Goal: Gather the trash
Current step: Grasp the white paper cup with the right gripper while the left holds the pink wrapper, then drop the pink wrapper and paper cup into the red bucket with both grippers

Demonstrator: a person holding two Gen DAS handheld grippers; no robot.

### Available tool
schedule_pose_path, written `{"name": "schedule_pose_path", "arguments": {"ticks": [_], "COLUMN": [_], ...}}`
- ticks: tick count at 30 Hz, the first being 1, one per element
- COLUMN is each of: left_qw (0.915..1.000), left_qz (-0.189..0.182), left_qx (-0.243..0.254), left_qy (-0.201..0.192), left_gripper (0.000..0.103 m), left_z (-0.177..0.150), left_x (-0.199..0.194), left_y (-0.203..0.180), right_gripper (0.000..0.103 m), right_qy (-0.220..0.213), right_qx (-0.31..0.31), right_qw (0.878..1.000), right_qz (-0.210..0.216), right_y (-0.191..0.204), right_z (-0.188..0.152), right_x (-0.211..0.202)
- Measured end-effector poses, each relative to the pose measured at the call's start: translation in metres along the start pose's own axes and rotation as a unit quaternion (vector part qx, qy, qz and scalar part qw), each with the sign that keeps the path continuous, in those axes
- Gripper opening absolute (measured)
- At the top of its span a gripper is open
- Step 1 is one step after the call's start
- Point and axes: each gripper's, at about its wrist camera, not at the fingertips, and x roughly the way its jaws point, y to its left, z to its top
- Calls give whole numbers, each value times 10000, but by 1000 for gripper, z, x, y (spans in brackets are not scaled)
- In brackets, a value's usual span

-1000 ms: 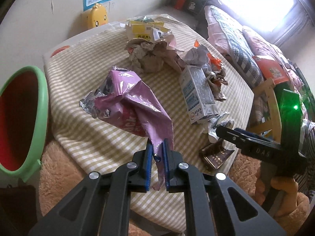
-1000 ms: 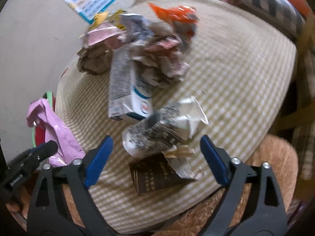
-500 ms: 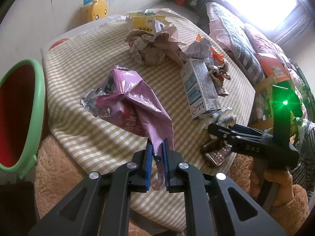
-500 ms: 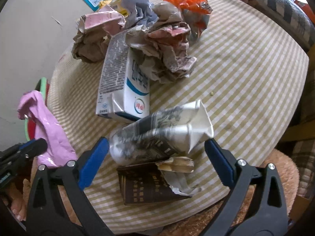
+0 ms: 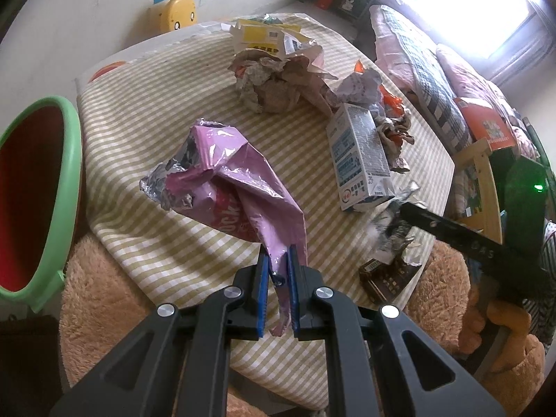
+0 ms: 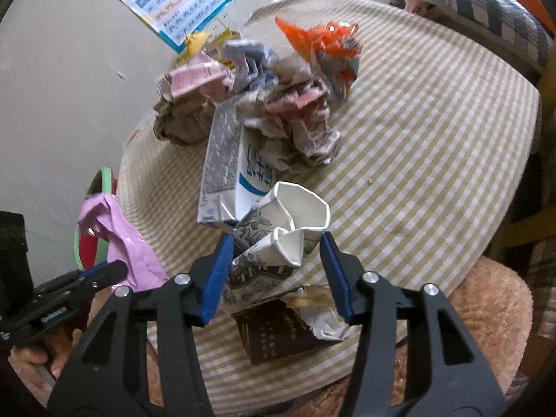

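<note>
My left gripper [image 5: 278, 285] is shut on the tail of a crumpled pink foil wrapper [image 5: 229, 184], held over the near-left part of the checked table [image 5: 146, 111]; the wrapper also shows in the right wrist view [image 6: 118, 239]. My right gripper [image 6: 274, 271] has closed its blue pads onto a crushed patterned paper cup [image 6: 285, 232] at the table's near edge. A dark brown wrapper [image 6: 278, 330] lies just below the cup. A milk carton [image 6: 236, 173] lies behind it.
A green-rimmed red bin [image 5: 38, 187] stands left of the table. A heap of crumpled paper [image 6: 278, 114], an orange wrapper [image 6: 319, 38] and a yellow box [image 5: 264, 34] sit at the far side. A bed [image 5: 434, 69] lies to the right. Tan plush surrounds the table.
My right gripper moved in and closed from wide open onto the paper cup, which tipped its mouth up. My left gripper kept its hold on the pink wrapper, hardly moving.
</note>
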Motion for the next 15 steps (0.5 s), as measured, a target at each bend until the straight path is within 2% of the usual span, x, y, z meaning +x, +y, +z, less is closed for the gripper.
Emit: {"name": "schedule_pose_path", "arguments": {"ticks": [7, 15], "left_qw": [9991, 9962], "left_qz": [189, 312], "left_qx": [64, 72], "left_qy": [-363, -804], "left_gripper": [8, 8], "left_z": [4, 10], "left_x": [-16, -37], "left_y": [-1, 5], "right_gripper": [48, 48], "right_qy": [-559, -919], "right_qx": [-12, -311], "right_qw": [9984, 9953], "right_qz": [27, -56], "right_y": [9, 44], "right_z": [8, 22], "right_x": [-42, -59]}}
